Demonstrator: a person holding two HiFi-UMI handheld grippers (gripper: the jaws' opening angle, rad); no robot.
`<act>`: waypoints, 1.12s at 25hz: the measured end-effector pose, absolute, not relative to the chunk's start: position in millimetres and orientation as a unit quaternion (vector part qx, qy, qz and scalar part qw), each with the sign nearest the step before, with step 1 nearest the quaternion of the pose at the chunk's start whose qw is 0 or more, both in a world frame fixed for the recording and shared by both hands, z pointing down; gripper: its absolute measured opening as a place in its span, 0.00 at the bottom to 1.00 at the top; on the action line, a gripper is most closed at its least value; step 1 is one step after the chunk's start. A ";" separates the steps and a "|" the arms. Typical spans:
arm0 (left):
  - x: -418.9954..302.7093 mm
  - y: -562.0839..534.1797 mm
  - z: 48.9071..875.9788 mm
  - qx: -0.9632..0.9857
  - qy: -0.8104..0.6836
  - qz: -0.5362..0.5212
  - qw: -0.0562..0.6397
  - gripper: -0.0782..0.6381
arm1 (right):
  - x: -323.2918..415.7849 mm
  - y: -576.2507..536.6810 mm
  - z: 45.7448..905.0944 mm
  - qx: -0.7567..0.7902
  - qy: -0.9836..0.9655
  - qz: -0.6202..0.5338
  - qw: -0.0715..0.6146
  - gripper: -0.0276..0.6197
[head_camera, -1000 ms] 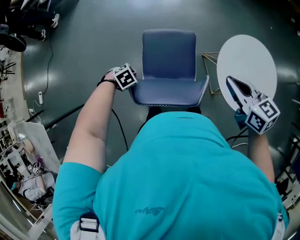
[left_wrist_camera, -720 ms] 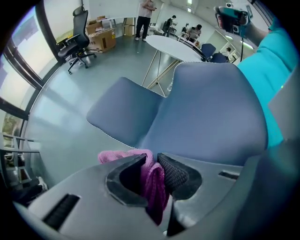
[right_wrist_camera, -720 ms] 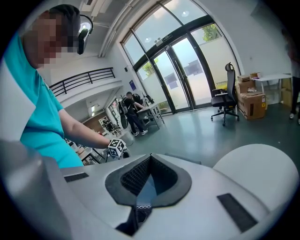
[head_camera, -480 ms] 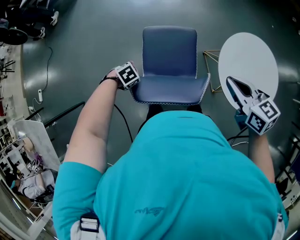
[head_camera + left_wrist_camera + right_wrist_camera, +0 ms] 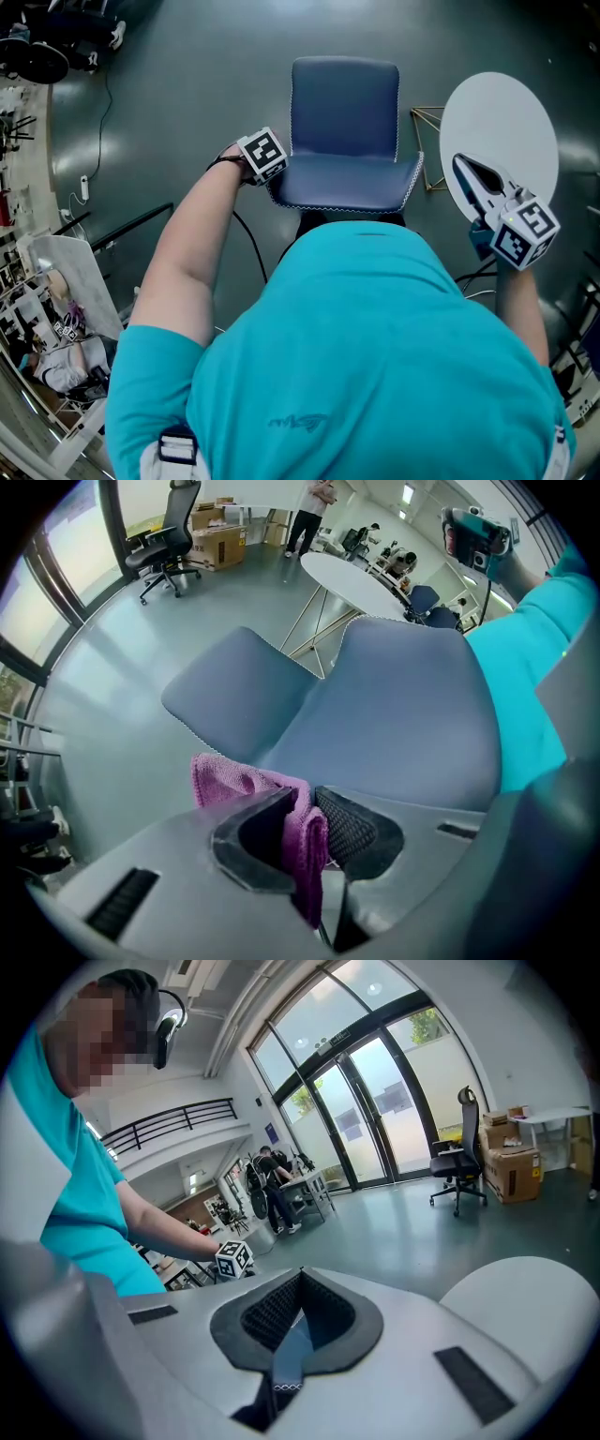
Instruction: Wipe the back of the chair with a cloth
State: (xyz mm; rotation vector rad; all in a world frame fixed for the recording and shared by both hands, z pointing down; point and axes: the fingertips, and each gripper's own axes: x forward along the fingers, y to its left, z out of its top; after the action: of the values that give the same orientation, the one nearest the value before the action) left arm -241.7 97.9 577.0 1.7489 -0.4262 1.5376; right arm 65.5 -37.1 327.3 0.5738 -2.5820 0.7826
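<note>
**Left gripper reaches the chair's edge**

Within the last second our left gripper [image 5: 305, 808] edged rightward to the left edge of the chair [image 5: 345, 183], mid-frame, jaws clamped on the pink cloth [image 5: 234, 778]. Right gripper [image 5: 466, 169], jaws together and empty, hangs over the white table [image 5: 502, 112] at right. We judge wiping is about to begin

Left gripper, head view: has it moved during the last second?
Yes: the left gripper has edged right, nearer the left edge of the chair.

I stand in a large open office hall, with tall glass doors [image 5: 375, 1110], a railed gallery [image 5: 178, 1119] above, a smooth grey floor [image 5: 187, 112], a black swivel chair [image 5: 457, 1162] beside cardboard boxes [image 5: 511, 1171], a round white table [image 5: 497, 141] and people [image 5: 265, 1180] at a desk [image 5: 307, 1183].
</note>
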 end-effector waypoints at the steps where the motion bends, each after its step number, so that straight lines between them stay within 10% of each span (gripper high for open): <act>1: -239.6 99.1 574.9 0.684 -0.165 0.599 0.383 0.22 | 65.4 -37.9 326.6 0.204 -0.919 0.278 0.189 0.04; 28: -179.0 132.4 522.7 0.682 -0.164 0.557 0.445 0.22 | 78.4 -46.9 322.9 0.208 -0.923 0.281 0.159 0.04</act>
State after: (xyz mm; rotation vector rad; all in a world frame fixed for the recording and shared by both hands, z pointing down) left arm -179.0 132.4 522.7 1.6887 -0.4052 1.3801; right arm 78.4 -46.9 322.9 0.5933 -2.6389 0.8037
